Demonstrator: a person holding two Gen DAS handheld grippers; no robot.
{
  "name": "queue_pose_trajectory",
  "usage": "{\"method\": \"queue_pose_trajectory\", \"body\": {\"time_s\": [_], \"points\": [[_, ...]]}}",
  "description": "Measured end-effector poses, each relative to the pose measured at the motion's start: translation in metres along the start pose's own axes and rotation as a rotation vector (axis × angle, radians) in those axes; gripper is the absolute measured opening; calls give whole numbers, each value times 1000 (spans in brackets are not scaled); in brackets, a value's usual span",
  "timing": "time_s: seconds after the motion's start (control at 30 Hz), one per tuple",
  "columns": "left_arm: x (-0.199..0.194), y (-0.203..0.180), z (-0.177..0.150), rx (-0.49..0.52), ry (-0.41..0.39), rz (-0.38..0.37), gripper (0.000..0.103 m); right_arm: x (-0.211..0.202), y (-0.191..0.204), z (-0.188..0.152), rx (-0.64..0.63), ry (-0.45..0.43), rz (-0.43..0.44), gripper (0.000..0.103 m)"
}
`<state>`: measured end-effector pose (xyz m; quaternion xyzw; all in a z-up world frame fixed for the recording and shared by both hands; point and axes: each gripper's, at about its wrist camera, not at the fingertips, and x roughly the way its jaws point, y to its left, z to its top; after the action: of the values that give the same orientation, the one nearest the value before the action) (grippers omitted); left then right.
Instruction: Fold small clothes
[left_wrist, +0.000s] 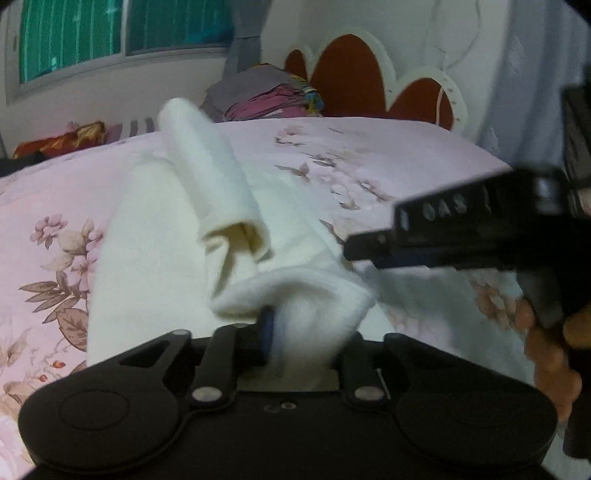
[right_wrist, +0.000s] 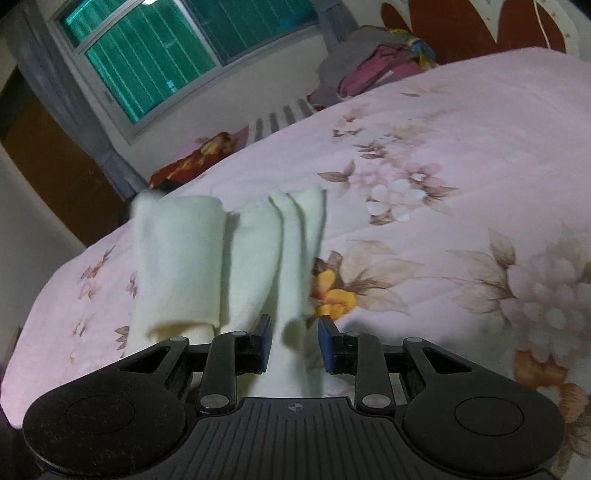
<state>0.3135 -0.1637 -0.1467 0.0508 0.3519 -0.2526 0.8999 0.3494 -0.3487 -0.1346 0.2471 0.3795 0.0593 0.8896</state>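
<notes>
Cream fleece garment (right_wrist: 229, 258) bunches between the right claw's (right_wrist: 294, 343) blue pads, gripped. The left claw (left_wrist: 306, 332) also has this cloth between its jaws; grip unclear. Ahead lies the floral pink bed (right_wrist: 461, 129).

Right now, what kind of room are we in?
Most likely a bedroom. A wide bed with a pink flowered quilt fills the view, a red and white headboard stands against the wall behind it, and a pile of clothes sits at its far end near the window.
</notes>
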Motion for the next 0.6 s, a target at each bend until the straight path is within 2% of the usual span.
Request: {"method": "queue_pose_trajectory", "body": {"time_s": [0.23, 0.27, 0.3, 0.33, 0.37, 0.4, 0.47, 0.6], "points": [[-12, -7, -4, 30, 4, -58, 35, -4, 6, 7, 4, -1, 69, 28], [-15, -10, -4, 37, 2, -72, 39, -2, 8, 7, 0, -3, 71, 34], [-18, -14, -6, 53, -2, -89, 41, -2, 11, 9, -2, -8, 74, 59], [-16, -18, -6, 73, -3, -101, 45, 0, 11, 10, -2, -17, 75, 72], [-18, -22, -8, 88, -1, -115, 46, -2, 13, 11, -8, -38, 84, 78], [-19, -26, -9, 100, 3, -131, 43, -3, 16, 12, -19, -41, 95, 78], [-23, -28, -11, 101, 1, -120, 43, -1, 20, 14, -34, -36, 101, 78], [-36, -3, -10, 2, -9, -116, 46, 8, 25, 14, -71, -8, 94, 77]]}}
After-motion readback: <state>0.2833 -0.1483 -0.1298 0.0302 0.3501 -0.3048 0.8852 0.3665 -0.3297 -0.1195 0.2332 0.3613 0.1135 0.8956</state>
